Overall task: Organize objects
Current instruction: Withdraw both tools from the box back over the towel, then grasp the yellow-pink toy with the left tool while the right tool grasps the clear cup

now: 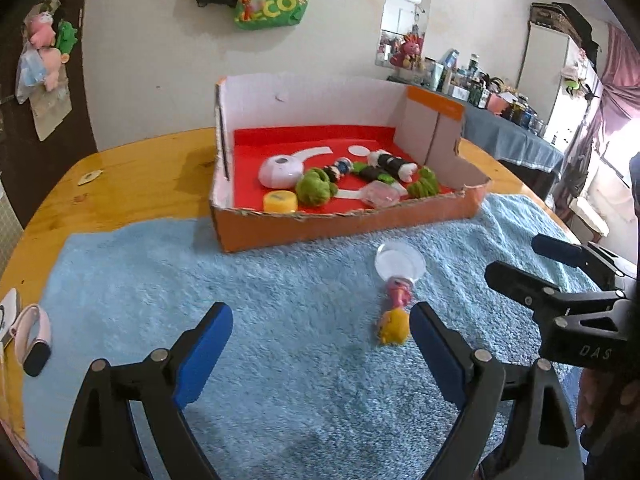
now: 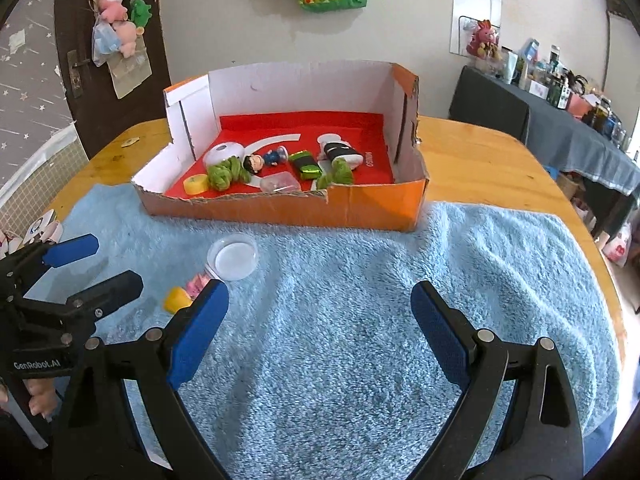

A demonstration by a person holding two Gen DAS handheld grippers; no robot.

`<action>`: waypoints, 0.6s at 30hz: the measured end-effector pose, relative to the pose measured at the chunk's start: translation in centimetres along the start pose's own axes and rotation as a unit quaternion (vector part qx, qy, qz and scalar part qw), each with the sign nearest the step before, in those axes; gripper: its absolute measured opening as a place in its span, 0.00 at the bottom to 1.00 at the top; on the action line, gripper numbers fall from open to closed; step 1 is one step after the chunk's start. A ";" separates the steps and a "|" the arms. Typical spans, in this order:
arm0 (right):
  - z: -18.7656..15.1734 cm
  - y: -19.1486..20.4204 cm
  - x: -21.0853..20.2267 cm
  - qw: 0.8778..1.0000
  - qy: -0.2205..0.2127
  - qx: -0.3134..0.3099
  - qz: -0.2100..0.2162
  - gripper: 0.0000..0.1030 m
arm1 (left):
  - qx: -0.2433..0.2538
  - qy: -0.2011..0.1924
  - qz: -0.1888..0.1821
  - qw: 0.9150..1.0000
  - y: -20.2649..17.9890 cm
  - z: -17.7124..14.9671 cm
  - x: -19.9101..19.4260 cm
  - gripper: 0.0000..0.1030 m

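A small figurine (image 1: 394, 312) with a yellow head, pink body and clear round base lies on the blue towel (image 1: 280, 280); it also shows in the right wrist view (image 2: 188, 294). My left gripper (image 1: 320, 340) is open and empty, its right finger just beside the figurine's head. My right gripper (image 2: 320, 320) is open and empty above bare towel; it shows in the left wrist view (image 1: 532, 260). The orange cardboard box (image 1: 344, 228) holds several toys: a white device (image 1: 280, 171), green plush pieces (image 1: 316, 188), a yellow cap (image 1: 280, 202).
A pink smartwatch (image 1: 32, 340) lies at the towel's left edge. The wooden table (image 1: 132, 176) extends around the towel. A cluttered side table (image 2: 560, 120) stands at the right, beyond the table edge.
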State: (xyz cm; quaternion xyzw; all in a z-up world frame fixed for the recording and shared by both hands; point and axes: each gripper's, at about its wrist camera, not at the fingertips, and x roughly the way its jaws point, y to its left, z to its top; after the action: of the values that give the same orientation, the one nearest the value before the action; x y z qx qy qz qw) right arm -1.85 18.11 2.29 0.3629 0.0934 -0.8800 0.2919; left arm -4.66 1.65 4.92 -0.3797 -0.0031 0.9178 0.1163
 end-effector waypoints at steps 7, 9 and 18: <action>0.2 -1.0 0.5 1.000 0.004 0.005 0.000 0.91 | 0.015 0.032 -0.036 0.999 -1.1 0.1 1.9 0.89; 0.2 -1.2 0.7 1.000 0.007 0.006 0.001 0.91 | 0.027 0.042 -0.034 0.998 -1.7 0.1 2.6 0.89; 0.8 -0.6 1.8 0.999 0.022 -0.024 0.032 0.91 | 0.032 0.063 -0.014 0.997 -0.5 0.7 4.5 0.85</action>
State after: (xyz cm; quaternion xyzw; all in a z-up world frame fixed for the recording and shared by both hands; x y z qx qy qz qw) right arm -3.72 17.50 1.57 0.3775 0.1090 -0.8596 0.3267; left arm -8.16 3.12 2.35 -0.4324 0.0281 0.8902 0.1410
